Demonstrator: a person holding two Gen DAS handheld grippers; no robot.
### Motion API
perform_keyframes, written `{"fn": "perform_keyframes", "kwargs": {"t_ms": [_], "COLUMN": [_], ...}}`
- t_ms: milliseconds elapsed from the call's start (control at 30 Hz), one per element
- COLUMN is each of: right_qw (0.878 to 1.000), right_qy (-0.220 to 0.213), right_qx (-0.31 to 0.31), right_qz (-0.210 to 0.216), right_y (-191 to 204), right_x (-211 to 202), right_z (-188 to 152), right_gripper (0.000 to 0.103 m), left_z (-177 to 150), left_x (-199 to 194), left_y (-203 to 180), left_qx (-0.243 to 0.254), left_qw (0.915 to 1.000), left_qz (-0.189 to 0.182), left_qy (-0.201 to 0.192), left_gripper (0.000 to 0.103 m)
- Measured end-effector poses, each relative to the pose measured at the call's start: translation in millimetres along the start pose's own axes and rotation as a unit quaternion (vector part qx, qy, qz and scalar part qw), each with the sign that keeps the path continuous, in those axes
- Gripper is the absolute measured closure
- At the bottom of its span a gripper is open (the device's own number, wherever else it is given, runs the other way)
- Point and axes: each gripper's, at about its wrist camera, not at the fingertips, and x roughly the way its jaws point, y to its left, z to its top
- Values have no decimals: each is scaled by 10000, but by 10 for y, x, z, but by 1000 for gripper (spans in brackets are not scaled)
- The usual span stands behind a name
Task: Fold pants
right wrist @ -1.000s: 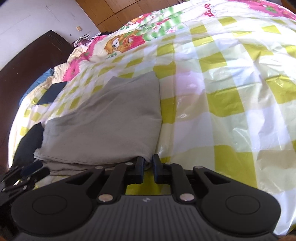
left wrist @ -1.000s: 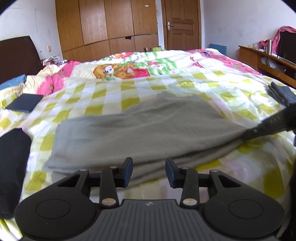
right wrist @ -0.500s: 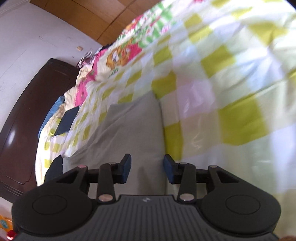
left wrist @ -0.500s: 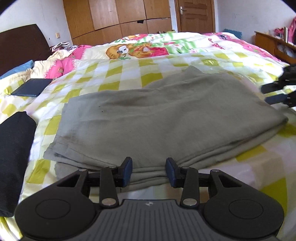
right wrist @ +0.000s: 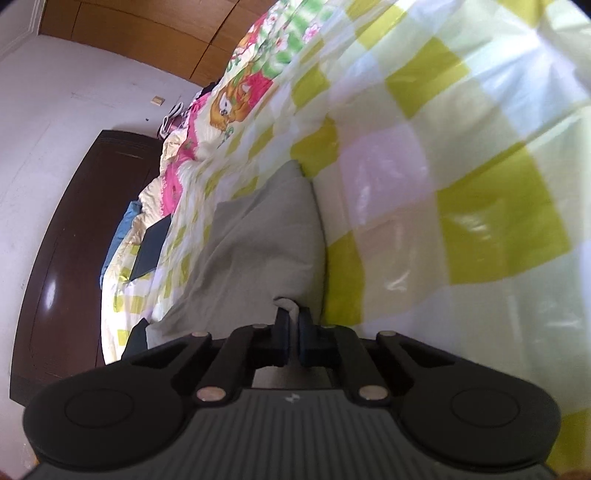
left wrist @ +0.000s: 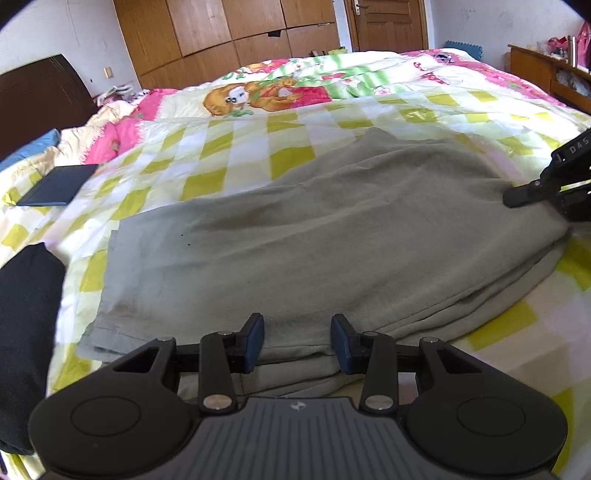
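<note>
The grey pants (left wrist: 314,243) lie folded in several layers on the checked bedspread (left wrist: 236,147). My left gripper (left wrist: 297,341) is open, its fingers either side of the pants' near edge, low over the cloth. My right gripper (right wrist: 291,332) is rolled sideways and shut on a pinch of the grey pants (right wrist: 258,236) at their right edge. It also shows in the left wrist view (left wrist: 554,184), at the right end of the pants.
A black garment (left wrist: 26,314) lies at the left edge of the bed. A dark flat notebook (left wrist: 59,184) lies further back left. A dark headboard (right wrist: 66,258) stands at the left, a wooden shelf (left wrist: 546,74) at the right, wardrobes (left wrist: 221,33) behind.
My right gripper opened half a second ago, rolled sideways and has now shut on the pants' right edge. My left gripper stayed open at the near edge.
</note>
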Motion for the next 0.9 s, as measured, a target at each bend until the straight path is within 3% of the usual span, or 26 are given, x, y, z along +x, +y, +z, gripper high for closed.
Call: {"fn": "perform_keyframes", "kwargs": {"t_ms": [67,167,333,400,533,567,700,900], "right_qw": [9998,9989,9990,9985,9992,9995,9997,9999], "right_qy": [-111,-240,-264,-372,-373,-310,-13,-46], "right_qx": [-28,21,39,-13,39,4,-183,-61], "right_qz": [-162,-393,-359,-410,-122,-99,-152,-76], "right_y": [-105,-261,-342,-325,-335,-312,-287,-357], "right_x": [-206,-500,-768,-745,-590,-528,-328,-480], "right_z": [19,10,-58,-41,46,72,157,140], "right_gripper": [100,100,92,90,60,58,60,61], "left_z": [5,-16,149,283,483,471,205,149], "left_x": [-32,-104,-336,-357,-171,-95,109,-125], "left_y": [-95,-403,-723,-792,-842,-830,-657,-633], "left_qx": [-94,250,513,619,804,863,684,623], "left_qw": [9996,9986,9943,9930,9926,9934,9976,9978], "left_qz": [-274,-467,-872,-813,-437,-277,-59,-59], "left_qy": [75,58,-324,-589,-795,-698,-38,-203], "left_gripper": [51,50,50,49,48,48,48,47]}}
